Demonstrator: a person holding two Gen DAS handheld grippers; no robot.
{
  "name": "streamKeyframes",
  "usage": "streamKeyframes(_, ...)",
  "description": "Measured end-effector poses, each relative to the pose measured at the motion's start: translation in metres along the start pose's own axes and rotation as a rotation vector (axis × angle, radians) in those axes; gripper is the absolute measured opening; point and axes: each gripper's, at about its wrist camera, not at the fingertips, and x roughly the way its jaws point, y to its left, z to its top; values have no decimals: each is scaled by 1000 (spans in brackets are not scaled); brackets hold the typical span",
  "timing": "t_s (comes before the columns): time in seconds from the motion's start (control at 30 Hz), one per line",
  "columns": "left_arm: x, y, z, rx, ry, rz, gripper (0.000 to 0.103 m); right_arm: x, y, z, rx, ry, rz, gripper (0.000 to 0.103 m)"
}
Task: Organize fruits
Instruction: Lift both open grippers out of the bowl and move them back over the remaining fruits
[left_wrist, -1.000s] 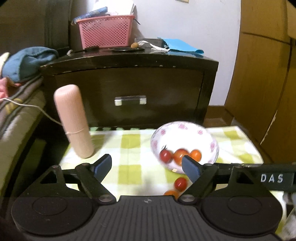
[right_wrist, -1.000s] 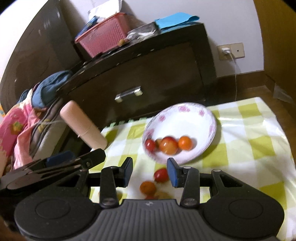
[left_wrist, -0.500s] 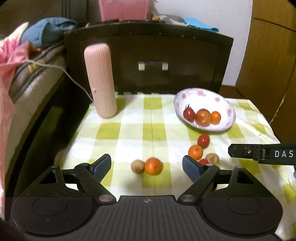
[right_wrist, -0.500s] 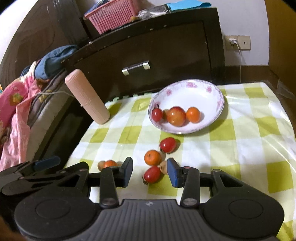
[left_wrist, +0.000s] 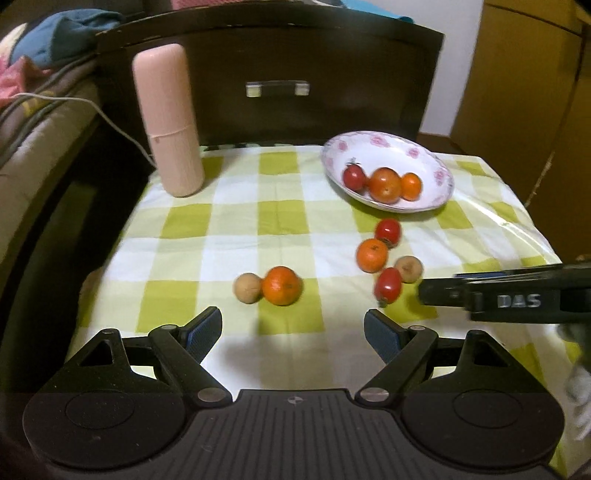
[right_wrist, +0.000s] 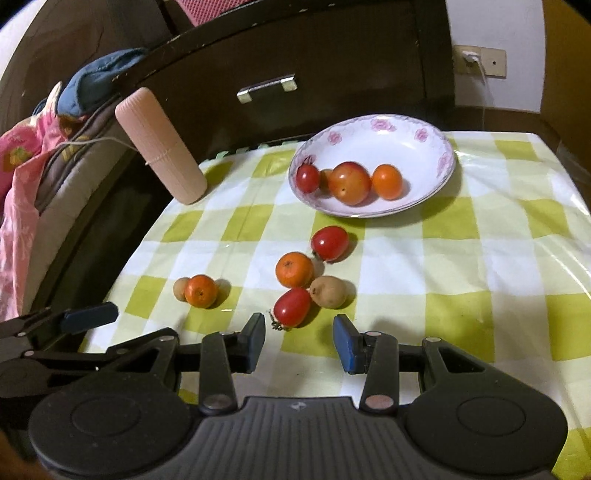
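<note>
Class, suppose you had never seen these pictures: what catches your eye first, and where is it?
The floral bowl at the far side of the checked cloth, holding several red and orange fruits. Next, six loose fruits scattered on the cloth in front of it, and the tall pink cylinder standing at the far left corner.

Both wrist cameras looked steeply down from near the table's front edge; both shared the bowl (left_wrist: 436, 168) (right_wrist: 439, 147) and loose fruit.

The letters "DAS" are read in pale capitals on the dark side of the right gripper (left_wrist: 517, 301), seen just right of the small red tomato (left_wrist: 388, 285)
</note>
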Motion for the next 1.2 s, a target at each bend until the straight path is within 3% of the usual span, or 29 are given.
streamKeyframes(0.33,7,-10,-3,41,-7,-58,88,14,-9,7,-18,-22,-58,39)
streamKeyframes(0.53,8,-13,-4,44,2,-88,88,25,-3,11,-123,0,-84,39)
streamKeyframes(0.7,10,-13,-5,34,13,-111,88,34,-8,11,-129,22,-104,39)
streamKeyframes(1.2,10,-10,-4,0,29,-164,88,44,-13,21,-146,64,-48,39)
